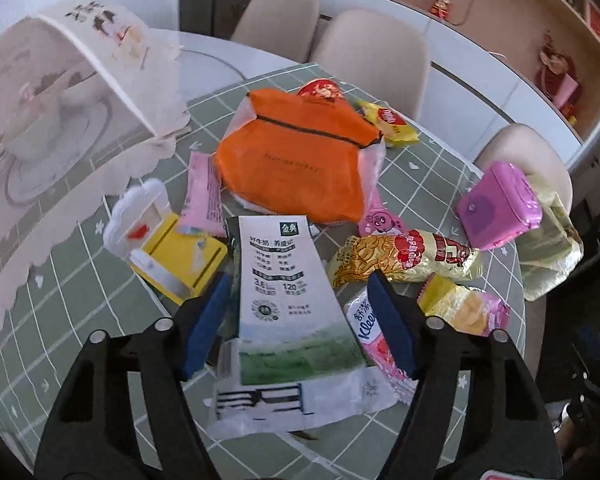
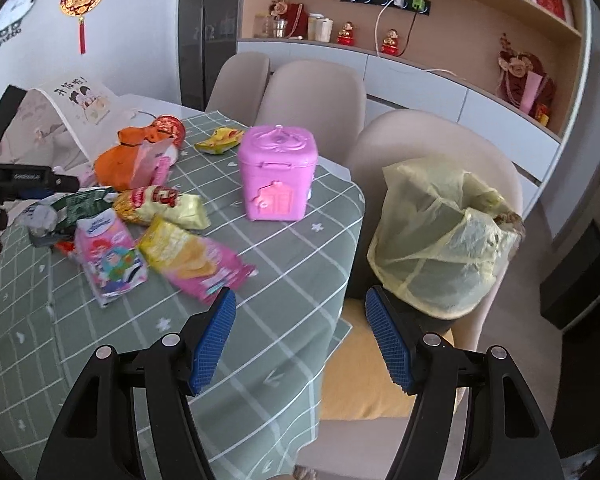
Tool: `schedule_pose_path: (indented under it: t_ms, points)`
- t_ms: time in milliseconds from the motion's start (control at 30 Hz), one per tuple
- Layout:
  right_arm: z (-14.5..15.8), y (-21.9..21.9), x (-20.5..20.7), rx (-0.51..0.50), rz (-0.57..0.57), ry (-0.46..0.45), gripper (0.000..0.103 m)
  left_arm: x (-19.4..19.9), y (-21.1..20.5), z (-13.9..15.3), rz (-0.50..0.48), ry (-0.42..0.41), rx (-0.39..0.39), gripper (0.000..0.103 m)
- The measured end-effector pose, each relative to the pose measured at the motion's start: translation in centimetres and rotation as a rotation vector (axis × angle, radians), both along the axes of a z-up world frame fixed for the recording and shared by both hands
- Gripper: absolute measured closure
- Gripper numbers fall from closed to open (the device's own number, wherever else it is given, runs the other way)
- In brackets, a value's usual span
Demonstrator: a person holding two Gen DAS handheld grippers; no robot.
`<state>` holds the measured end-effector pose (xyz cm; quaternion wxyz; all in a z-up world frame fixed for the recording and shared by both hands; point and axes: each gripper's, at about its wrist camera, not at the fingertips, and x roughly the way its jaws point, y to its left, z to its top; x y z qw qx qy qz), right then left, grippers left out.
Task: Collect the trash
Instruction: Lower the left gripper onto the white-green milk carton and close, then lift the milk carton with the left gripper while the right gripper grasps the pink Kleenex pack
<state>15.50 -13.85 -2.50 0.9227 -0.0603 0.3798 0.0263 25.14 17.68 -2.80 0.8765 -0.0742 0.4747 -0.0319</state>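
Green checked cloth (image 1: 100, 304) covered the round table, and wrappers lay scattered across it. Over them the left gripper (image 1: 300, 320) hung with its blue-padded jaws apart on either side of a flattened white-and-green milk carton (image 1: 292, 300); whether the pads touched the carton could not be told. Beyond the carton lay a large crumpled orange bag (image 1: 296, 152), a yellow-and-red noodle snack packet (image 1: 404, 258) to its right, a pink tissue pack (image 1: 376, 340) under the right finger, and a yellow-and-white plastic holder (image 1: 172, 256) to the left. A pink plastic box with a lid (image 2: 276, 172) stood upright near the table's edge. The right gripper (image 2: 300, 336) hovered over that edge with its jaws open and nothing between them. Just off the table, a pale yellow translucent trash bag (image 2: 440, 240) sat on a beige chair (image 2: 380, 148), its mouth loosely gathered.
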Motion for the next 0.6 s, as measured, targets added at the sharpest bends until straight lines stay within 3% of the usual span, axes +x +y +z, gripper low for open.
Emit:
schedule_pose_path:
  t_ms: [167,267,433,600]
  points:
    - [-0.8,-2.0,3.8,0.006,0.149,0.031,0.039,-1.5,-1.4,-1.6,0.112,0.083,-0.039,0.044]
    - [-0.1,-3.4,5.8,0.042,0.239,0.002,0.039,-3.1,-3.0,-1.9,0.150,0.097,-0.074,0.044]
    - [-0.2,-5.0,9.1,0.092,0.323,0.008,0.039,-3.0,-3.8,-1.6,0.306,0.103,-0.031,0.044]
    - [-0.4,-4.7,10.2,0.114,0.379,0.021,0.039,-1.1,-4.1,-2.7,0.342,0.190,0.053,0.044]
